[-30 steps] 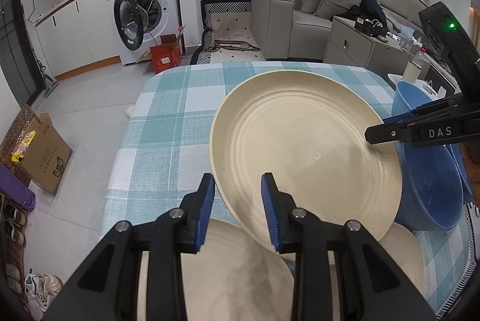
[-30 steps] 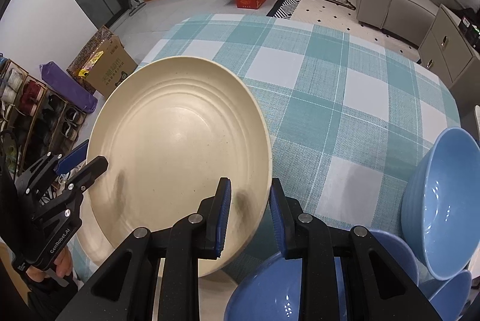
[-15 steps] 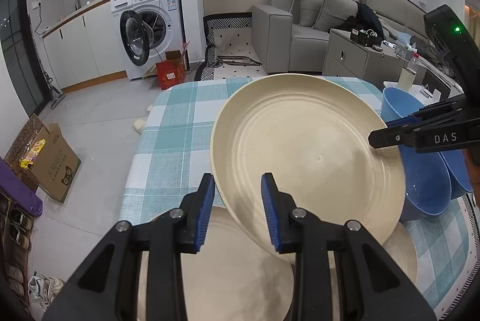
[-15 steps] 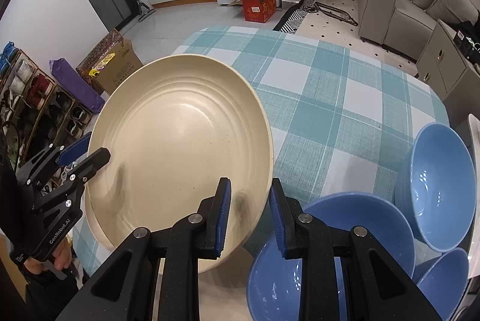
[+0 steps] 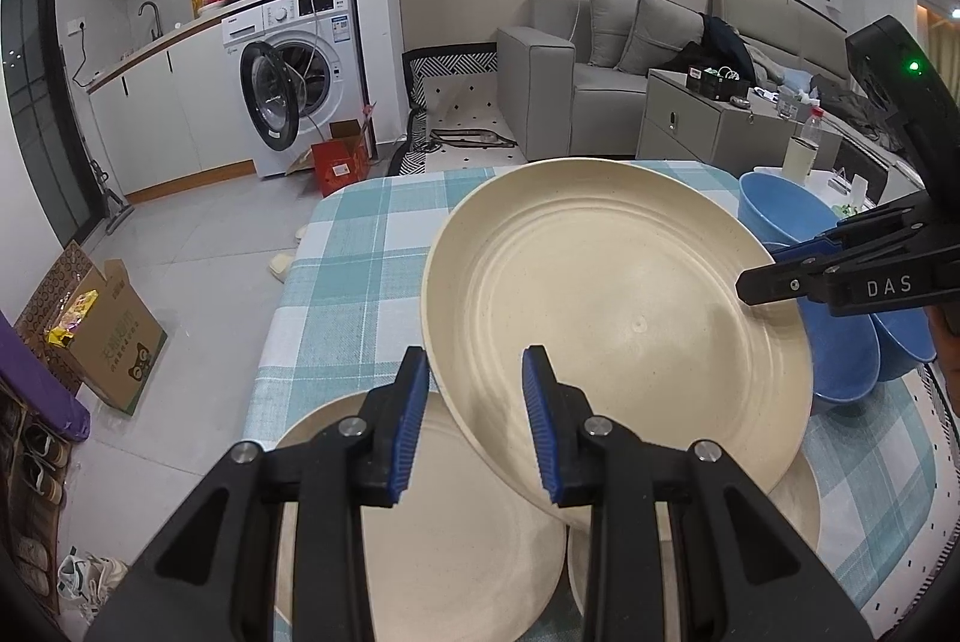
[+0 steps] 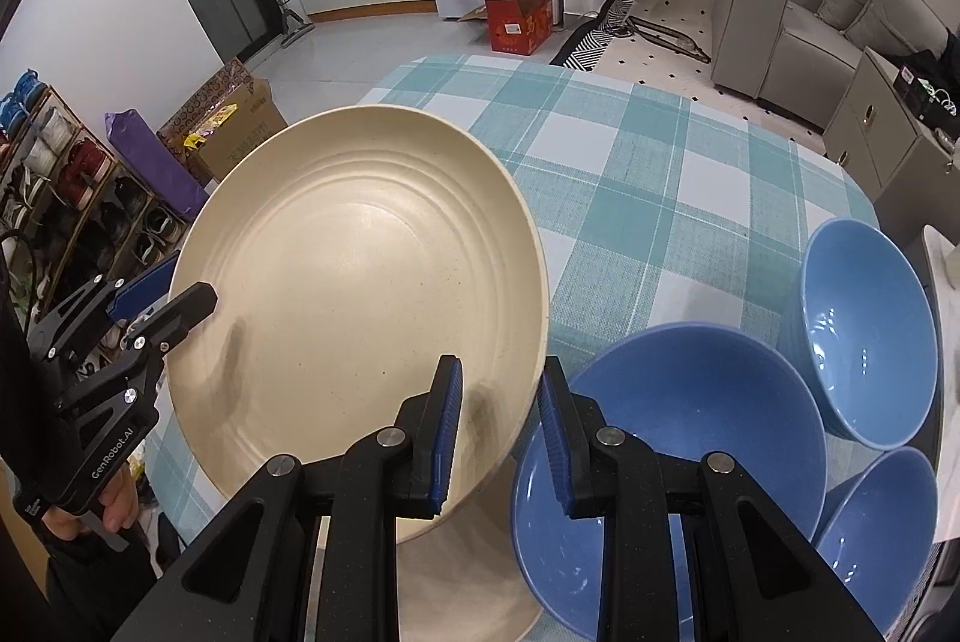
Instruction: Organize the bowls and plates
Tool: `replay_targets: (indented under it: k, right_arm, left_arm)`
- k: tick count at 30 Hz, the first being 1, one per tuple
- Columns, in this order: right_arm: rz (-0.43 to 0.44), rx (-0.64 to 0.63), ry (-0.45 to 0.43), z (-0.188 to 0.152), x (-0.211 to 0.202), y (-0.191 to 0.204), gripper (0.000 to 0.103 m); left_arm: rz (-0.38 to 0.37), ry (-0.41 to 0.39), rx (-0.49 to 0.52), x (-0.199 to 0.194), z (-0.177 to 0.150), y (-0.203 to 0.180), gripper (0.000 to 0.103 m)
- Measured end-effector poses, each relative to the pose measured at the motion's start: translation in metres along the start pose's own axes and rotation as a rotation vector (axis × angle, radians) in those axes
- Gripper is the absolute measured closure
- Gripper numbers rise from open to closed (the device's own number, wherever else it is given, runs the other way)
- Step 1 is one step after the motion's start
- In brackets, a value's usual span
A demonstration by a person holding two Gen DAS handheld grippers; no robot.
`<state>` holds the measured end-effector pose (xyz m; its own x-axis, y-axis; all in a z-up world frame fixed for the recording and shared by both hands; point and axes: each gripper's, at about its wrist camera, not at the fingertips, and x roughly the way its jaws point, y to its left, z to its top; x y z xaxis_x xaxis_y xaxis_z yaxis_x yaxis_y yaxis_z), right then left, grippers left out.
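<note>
A large cream plate [image 5: 612, 318] is held in the air above the checked table, tilted. My left gripper [image 5: 474, 417] is shut on its near-left rim. My right gripper [image 6: 498, 426] is shut on the opposite rim; the plate also shows in the right wrist view [image 6: 360, 318]. My right gripper also shows in the left wrist view [image 5: 774, 270], and my left gripper shows in the right wrist view [image 6: 162, 294]. Two more cream plates [image 5: 420, 522] lie under it. Three blue bowls [image 6: 690, 438] sit to the right.
The table with a teal checked cloth [image 6: 660, 174] stretches ahead. A cardboard box [image 5: 102, 324] and a shoe rack [image 6: 66, 186] stand on the floor to the left. A washing machine [image 5: 300, 78] and a grey sofa [image 5: 600, 66] are beyond.
Both grippers have lifted the cream plate higher above the table together. More of the plates and bowls underneath now shows.
</note>
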<state>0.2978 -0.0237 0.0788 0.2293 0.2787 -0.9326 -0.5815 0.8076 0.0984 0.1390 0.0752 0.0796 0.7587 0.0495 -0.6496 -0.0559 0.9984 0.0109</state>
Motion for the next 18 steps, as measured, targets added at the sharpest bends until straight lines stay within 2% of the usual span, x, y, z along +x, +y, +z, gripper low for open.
replay_targets:
  k: [18]
  right_arm:
    - [-0.017,-0.037,-0.01,-0.041,-0.015,0.009,0.077]
  left_arm:
    - [-0.033,-0.001,-0.01,-0.011,-0.023,-0.004,0.072]
